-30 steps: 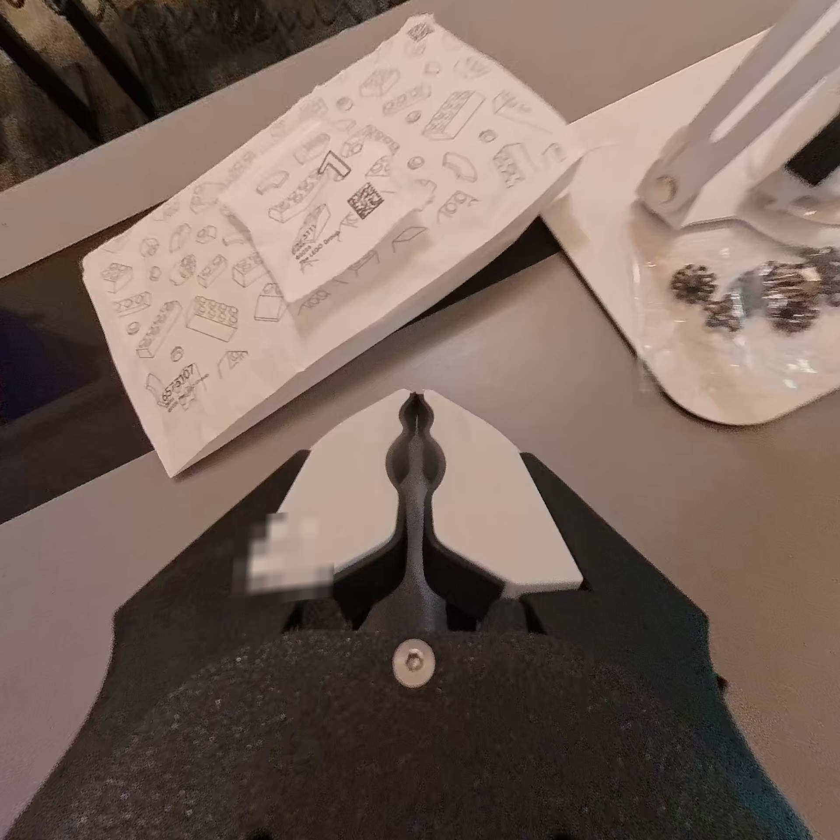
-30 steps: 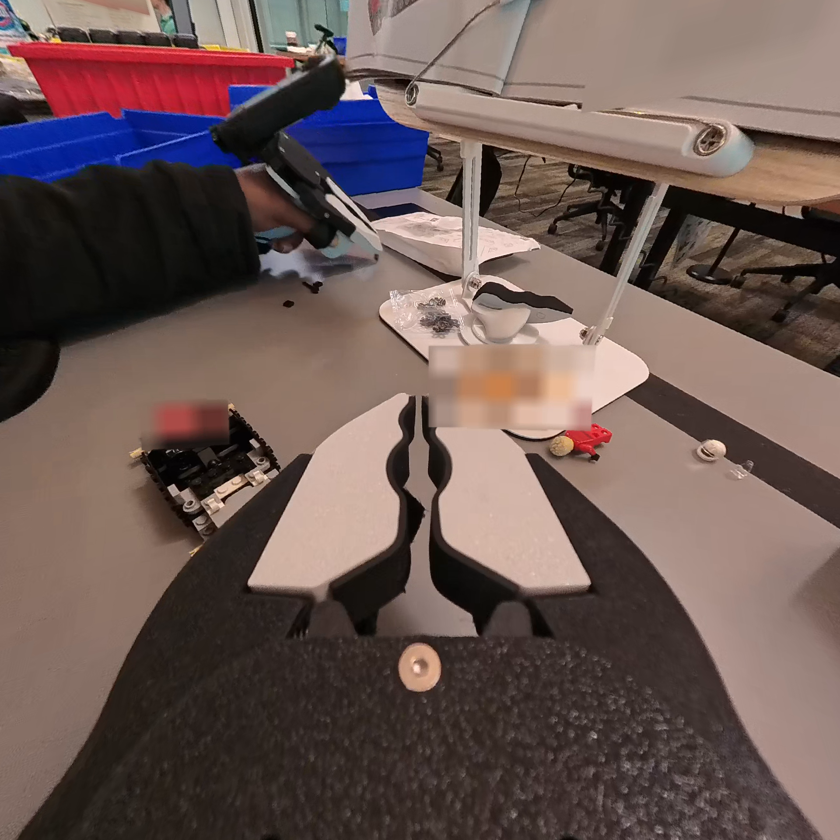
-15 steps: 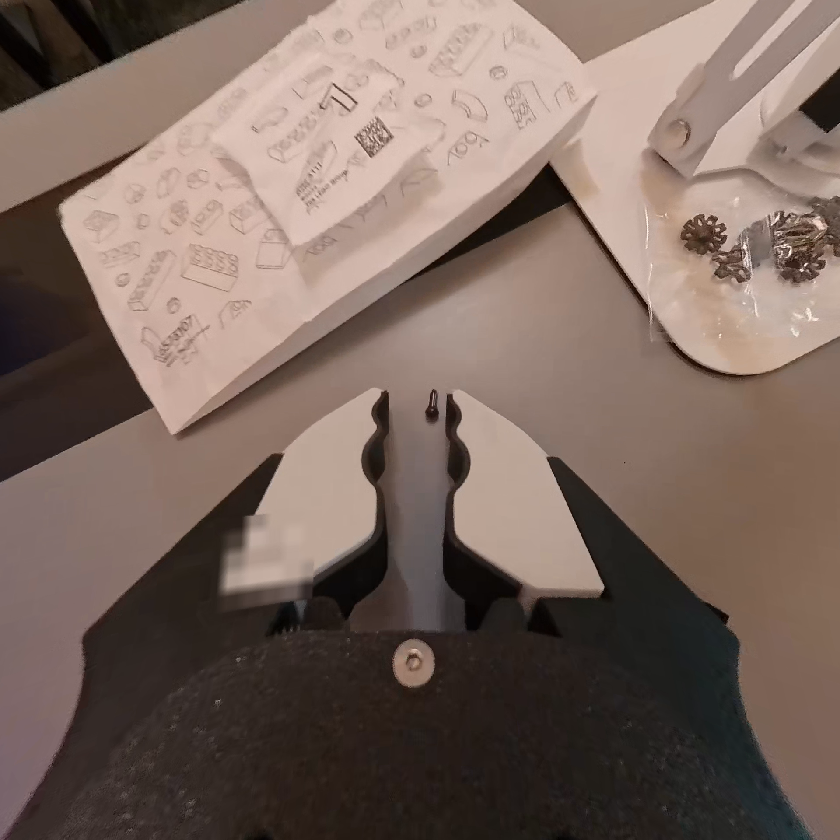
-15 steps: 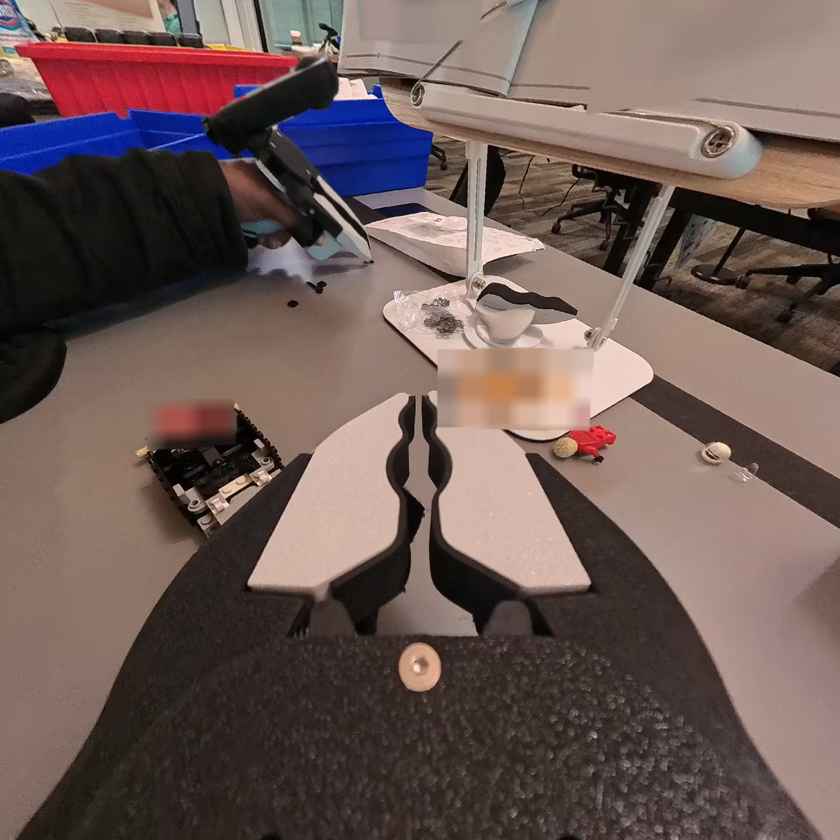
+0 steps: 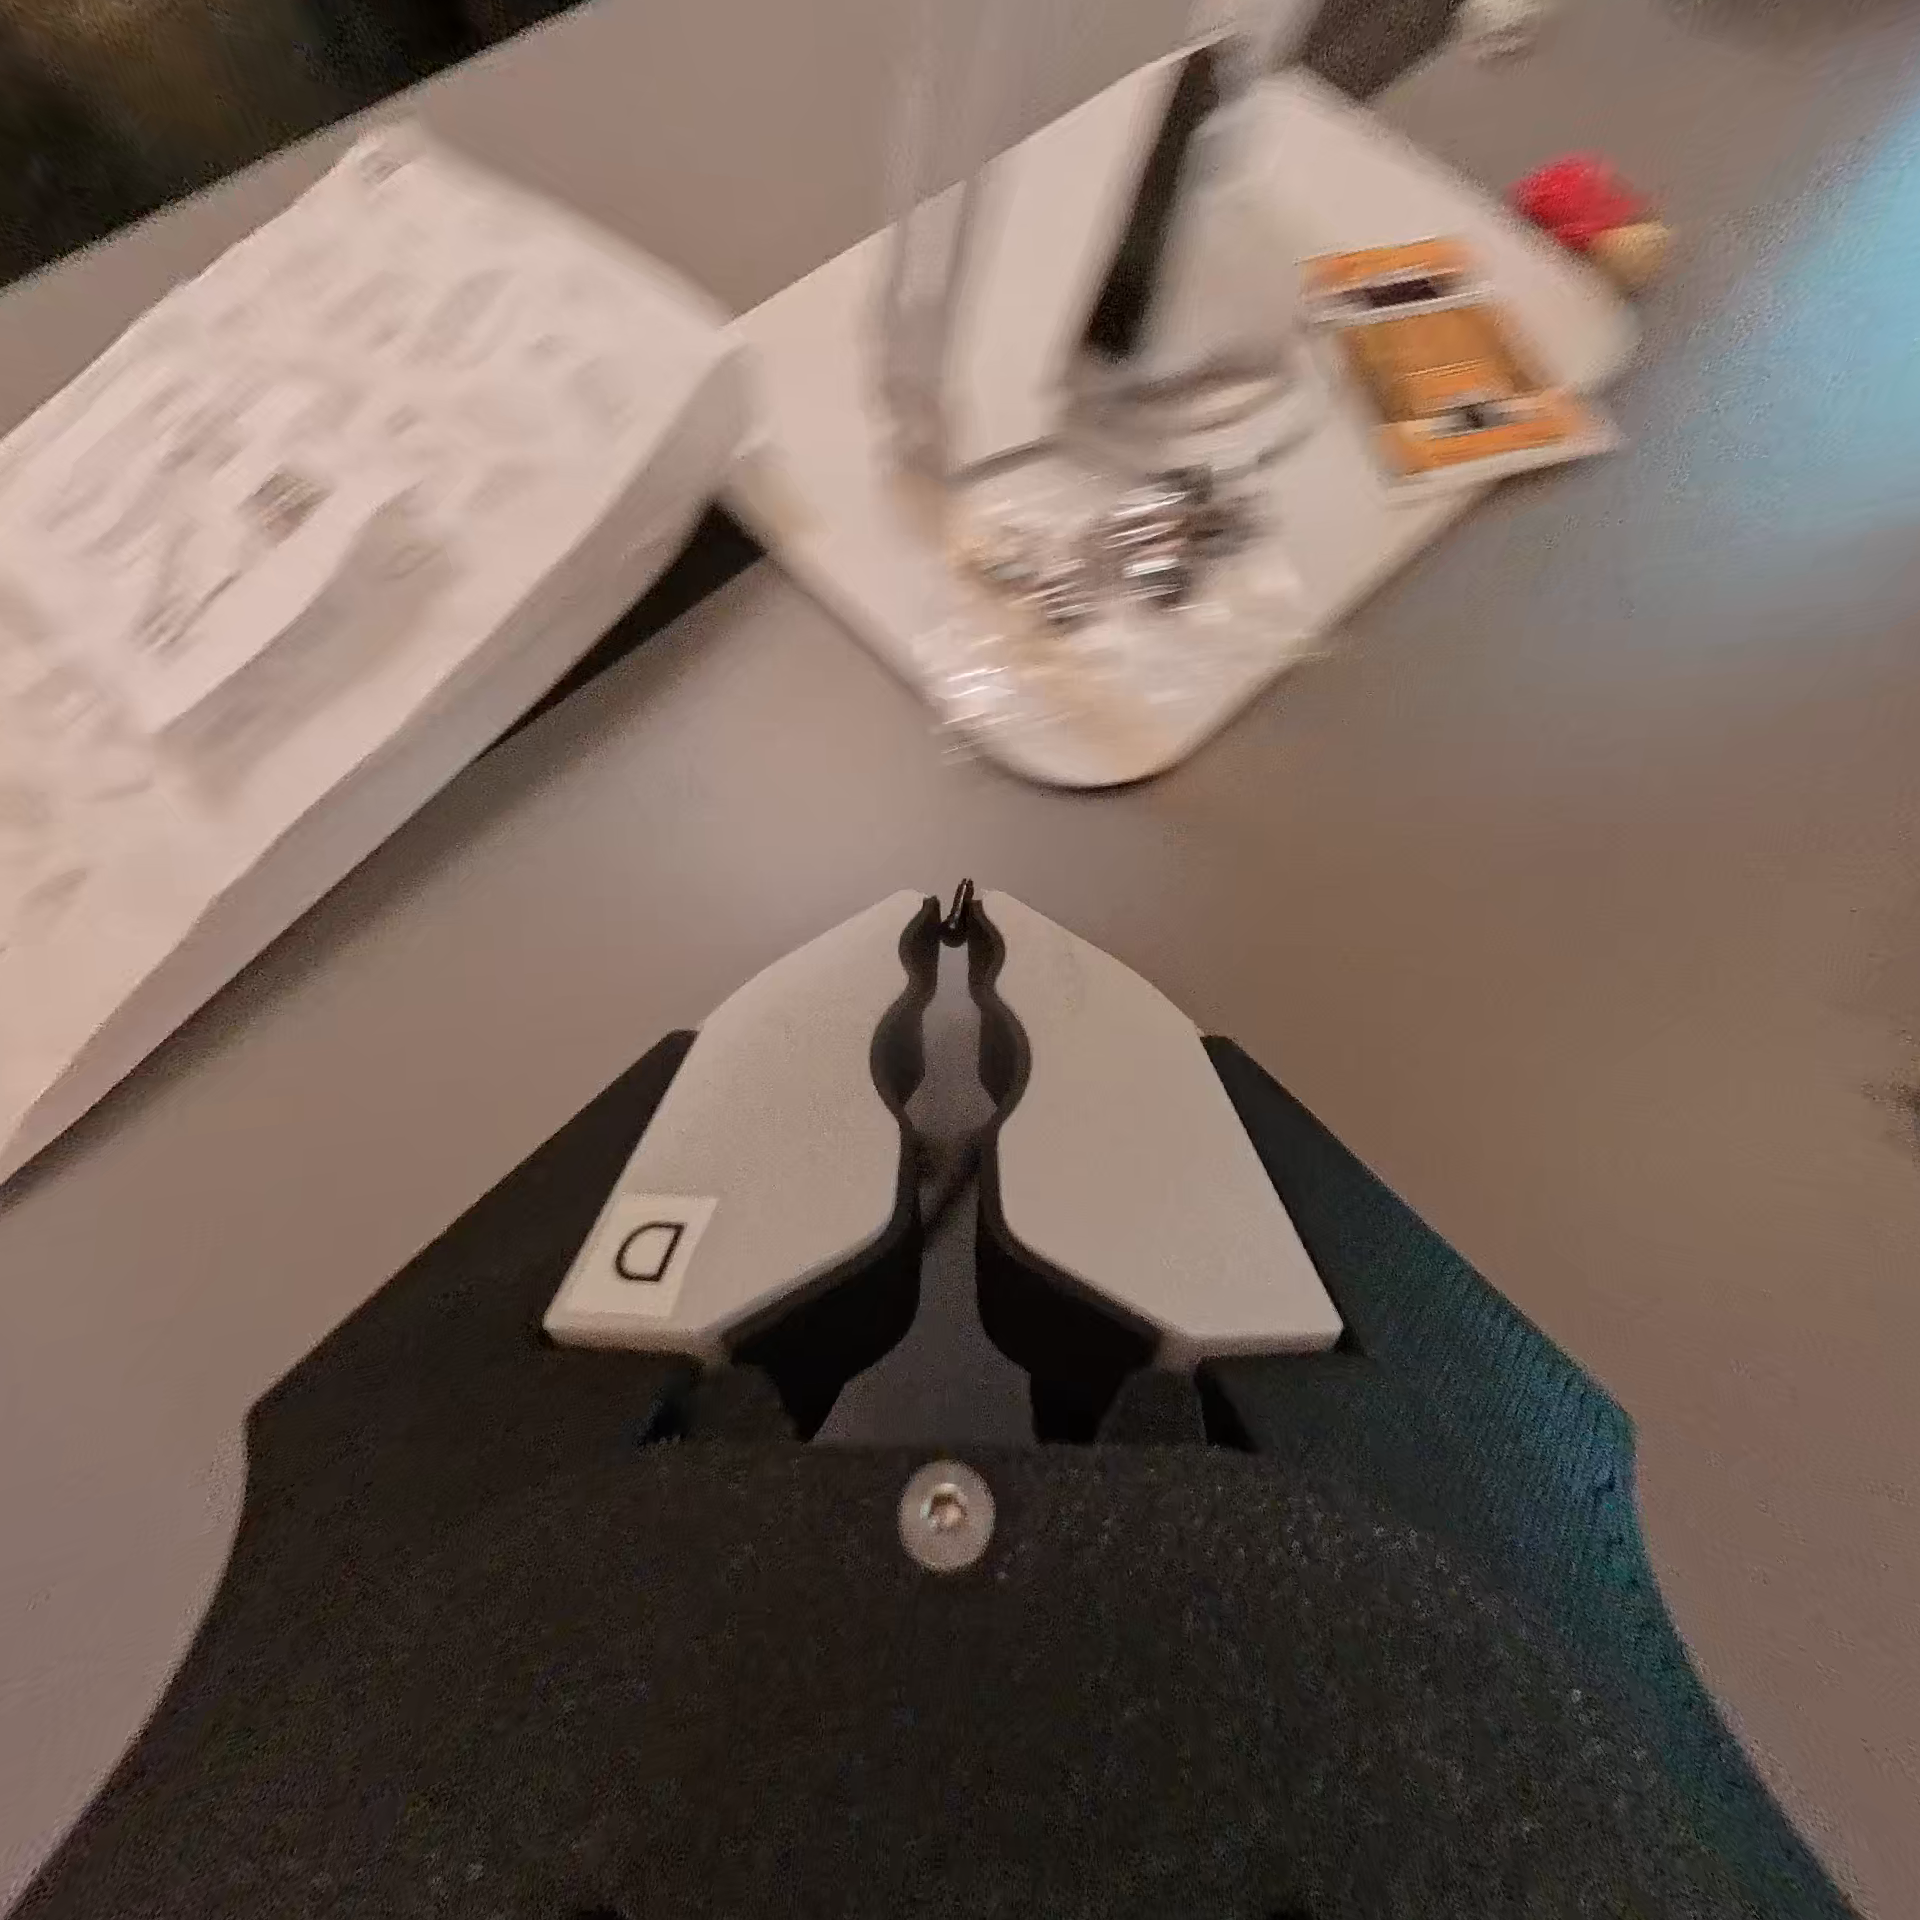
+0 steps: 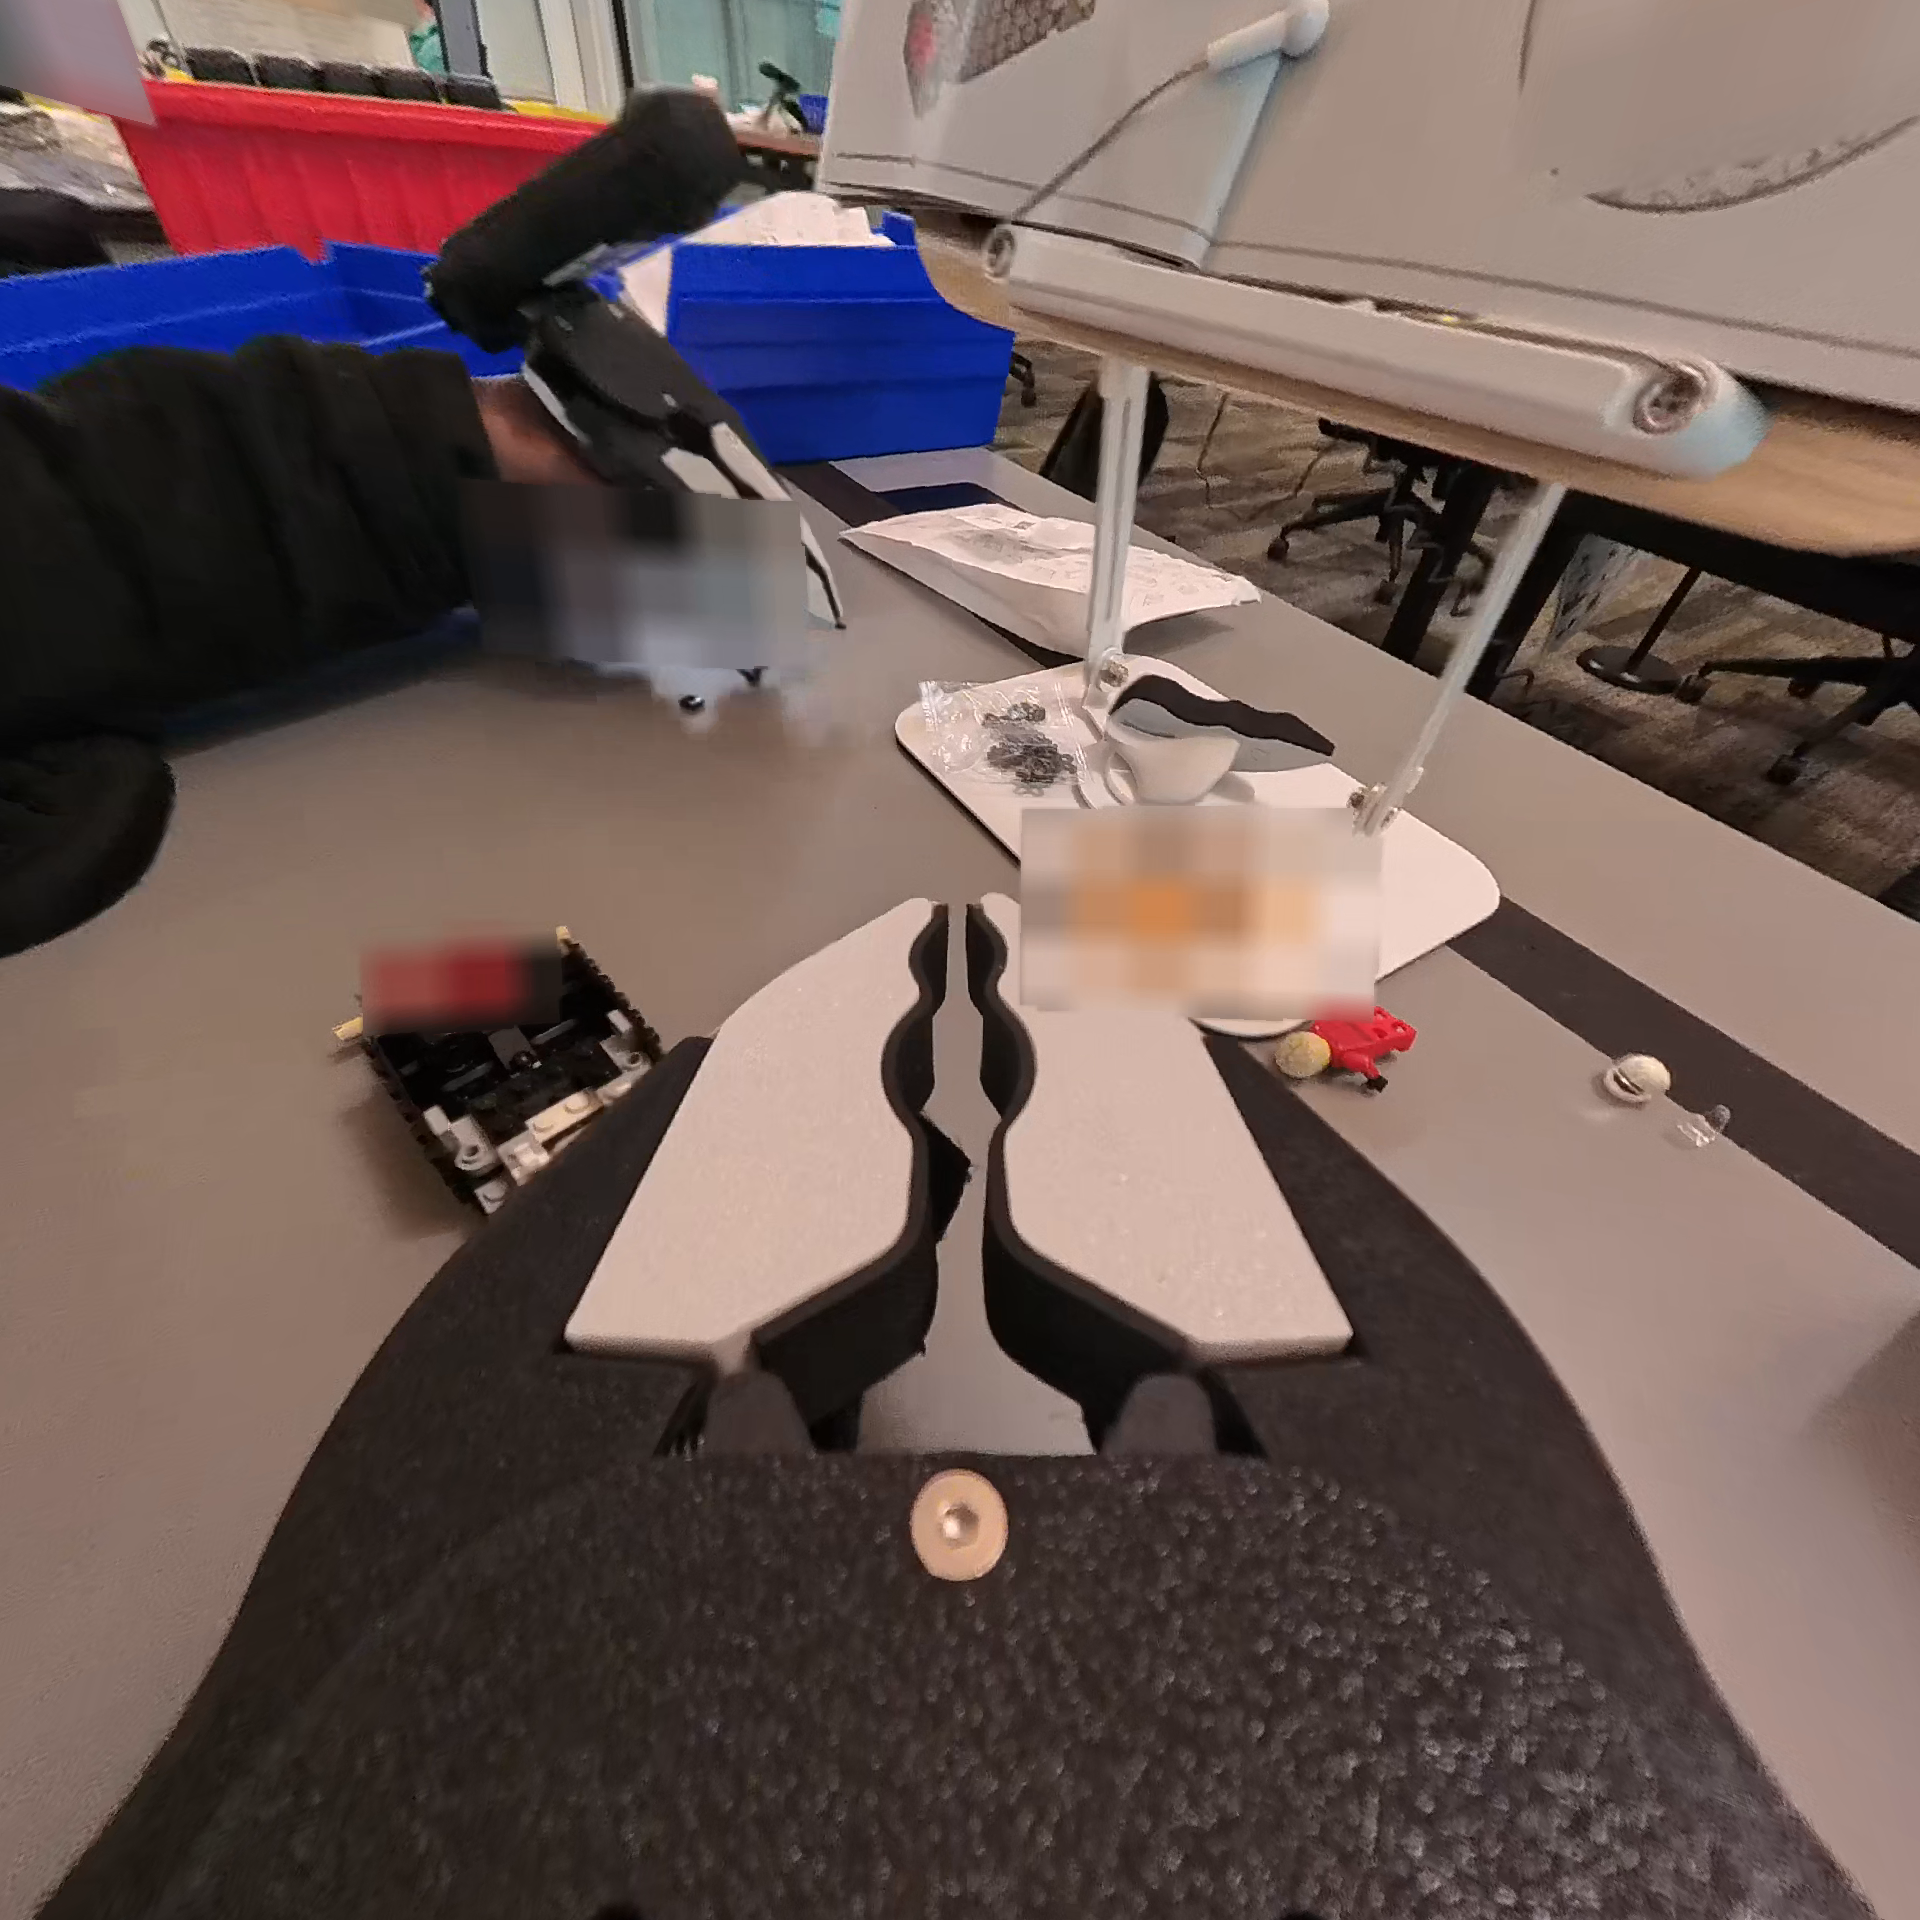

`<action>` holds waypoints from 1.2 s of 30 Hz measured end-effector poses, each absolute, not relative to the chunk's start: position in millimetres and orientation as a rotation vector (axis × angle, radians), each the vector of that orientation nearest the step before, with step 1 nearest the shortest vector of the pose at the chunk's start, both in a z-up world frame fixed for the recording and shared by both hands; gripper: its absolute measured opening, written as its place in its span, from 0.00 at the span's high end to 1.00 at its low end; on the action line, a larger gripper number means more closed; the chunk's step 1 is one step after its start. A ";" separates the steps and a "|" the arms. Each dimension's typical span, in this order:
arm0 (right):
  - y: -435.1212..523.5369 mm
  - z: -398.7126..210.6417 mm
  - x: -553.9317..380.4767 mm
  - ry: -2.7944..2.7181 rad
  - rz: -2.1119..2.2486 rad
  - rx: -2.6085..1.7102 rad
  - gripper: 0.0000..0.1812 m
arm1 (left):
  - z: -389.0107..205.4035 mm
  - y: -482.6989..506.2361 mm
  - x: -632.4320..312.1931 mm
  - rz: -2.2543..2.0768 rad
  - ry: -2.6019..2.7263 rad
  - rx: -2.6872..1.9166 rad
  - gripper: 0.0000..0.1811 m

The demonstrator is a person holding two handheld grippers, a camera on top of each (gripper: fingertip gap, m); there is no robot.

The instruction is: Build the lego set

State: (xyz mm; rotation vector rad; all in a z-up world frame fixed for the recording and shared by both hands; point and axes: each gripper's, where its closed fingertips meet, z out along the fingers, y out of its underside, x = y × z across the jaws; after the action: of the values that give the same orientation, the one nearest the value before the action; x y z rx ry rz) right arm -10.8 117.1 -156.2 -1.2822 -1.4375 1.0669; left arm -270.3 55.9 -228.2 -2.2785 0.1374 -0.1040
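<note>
My left gripper [image 5: 958,906] is shut on a tiny black pin [image 5: 956,914] pinched at its fingertips, above the grey table; this view is motion-blurred. It also shows in the right wrist view [image 6: 826,608], held by a black-sleeved arm and raised over the table's far left. My right gripper [image 6: 956,920] hovers low over the table, its jaws nearly closed with a narrow gap and nothing in them. A partly built black Lego model [image 6: 509,1081] lies just left of its fingers.
A white printed paper bag [image 5: 312,468] lies at far left. A white stand base [image 6: 1439,894] holds a clear bag of black gears [image 6: 1003,732]. A red piece [image 6: 1361,1039], tan ball [image 6: 1302,1055], white round piece [image 6: 1638,1075] and clear piece [image 6: 1699,1124] lie at right. Blue bins [image 6: 831,343] stand behind. The tips of one gripper are about 30 cm away from the tips of the other.
My left gripper opened around the tiny black pin on the table, then shut on it and swung right and up. My right gripper has barely moved.
</note>
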 end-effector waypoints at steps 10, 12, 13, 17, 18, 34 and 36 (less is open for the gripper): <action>46.4 -143.3 -13.9 -1.681 0.997 -0.903 0.90 | -159.8 34.3 -43.2 -0.478 0.818 -1.872 0.98; 35.0 -141.1 -12.4 -1.720 0.941 -0.811 0.90 | -154.7 29.6 -25.4 -0.548 0.852 -1.848 0.98; 28.8 -142.5 -11.4 -1.752 0.919 -0.772 0.90 | -152.9 27.8 -20.0 -0.574 0.860 -1.838 0.98; 15.9 -149.8 -11.8 -1.819 0.827 -0.683 0.90 | -149.8 20.8 -8.9 -0.704 0.855 -1.826 0.98; 15.6 -151.6 -12.7 -1.827 0.802 -0.677 0.90 | -149.1 19.4 -7.3 -0.735 0.851 -1.821 0.98; 11.7 -148.6 -13.6 -1.807 0.765 -0.621 0.96 | -150.5 13.8 -4.1 -0.880 0.826 -1.829 0.97; 9.7 -149.7 -12.9 -1.819 0.753 -0.603 0.95 | -150.3 13.7 -3.7 -0.882 0.826 -1.828 0.97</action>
State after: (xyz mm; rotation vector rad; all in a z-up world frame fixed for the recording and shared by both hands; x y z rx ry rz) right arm -12.9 9.7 -149.7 -0.6027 -1.8189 0.7527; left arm -3.7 13.7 -150.3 -1.8283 0.8258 -0.8821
